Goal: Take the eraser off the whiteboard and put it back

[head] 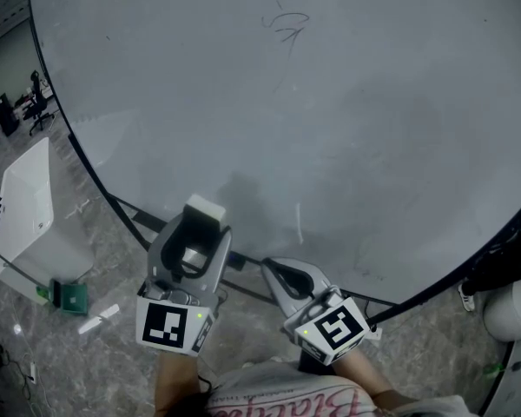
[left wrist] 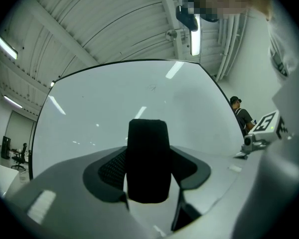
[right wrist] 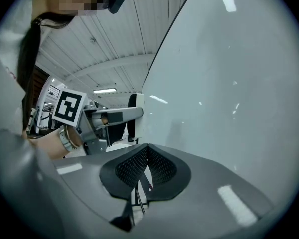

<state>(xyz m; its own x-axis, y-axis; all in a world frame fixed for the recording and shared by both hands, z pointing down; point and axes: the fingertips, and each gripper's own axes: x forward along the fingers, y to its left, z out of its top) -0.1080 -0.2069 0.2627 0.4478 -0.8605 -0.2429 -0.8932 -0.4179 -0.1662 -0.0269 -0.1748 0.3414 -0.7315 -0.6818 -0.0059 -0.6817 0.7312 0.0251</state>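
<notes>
The eraser [head: 205, 208], white-backed with a black felt face, sits between the jaws of my left gripper [head: 201, 226], which is shut on it just in front of the lower part of the whiteboard [head: 330, 102]. In the left gripper view the black felt block [left wrist: 148, 161] stands upright and fills the gap between the pads. My right gripper [head: 275, 272] hangs beside it to the right, its pads touching with nothing between them [right wrist: 147, 149]. Faint pen marks [head: 286, 24] show high on the board. In the right gripper view, the left gripper [right wrist: 132, 114] appears with the eraser at its tip.
A white cabinet [head: 26, 207] stands on the marble floor at the left, with a green box [head: 69, 296] and a white marker [head: 98, 318] near it. An office chair [head: 39, 101] is far left. A person [left wrist: 241, 114] stands beyond the board's right edge.
</notes>
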